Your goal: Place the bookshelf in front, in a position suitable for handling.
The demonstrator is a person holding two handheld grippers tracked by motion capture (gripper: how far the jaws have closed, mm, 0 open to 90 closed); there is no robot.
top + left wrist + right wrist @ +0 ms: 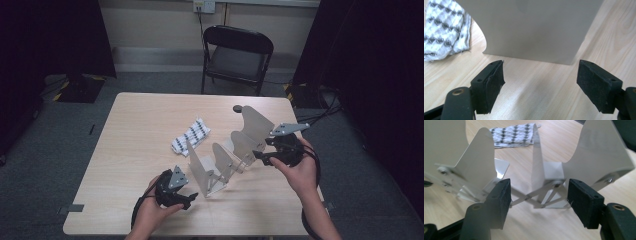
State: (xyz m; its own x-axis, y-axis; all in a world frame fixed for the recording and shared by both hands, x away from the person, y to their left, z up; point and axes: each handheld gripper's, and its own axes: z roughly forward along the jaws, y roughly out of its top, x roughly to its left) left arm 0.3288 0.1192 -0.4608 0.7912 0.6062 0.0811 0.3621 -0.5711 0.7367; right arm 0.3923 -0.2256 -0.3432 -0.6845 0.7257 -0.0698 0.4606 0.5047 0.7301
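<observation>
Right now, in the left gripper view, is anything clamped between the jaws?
No. The left gripper stands open over bare table, with the grey metal rack beyond the pads.

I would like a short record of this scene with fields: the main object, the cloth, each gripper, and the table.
main object: grey metal folding rack with upright plates joined by scissor links, standing on the table
cloth: folded black-and-white patterned cloth, lying flat behind the rack
left gripper: jaws open, nothing between them, facing the near end plate
right gripper: jaws open, at the rack's far end, not pressing on it
table: light wood
</observation>
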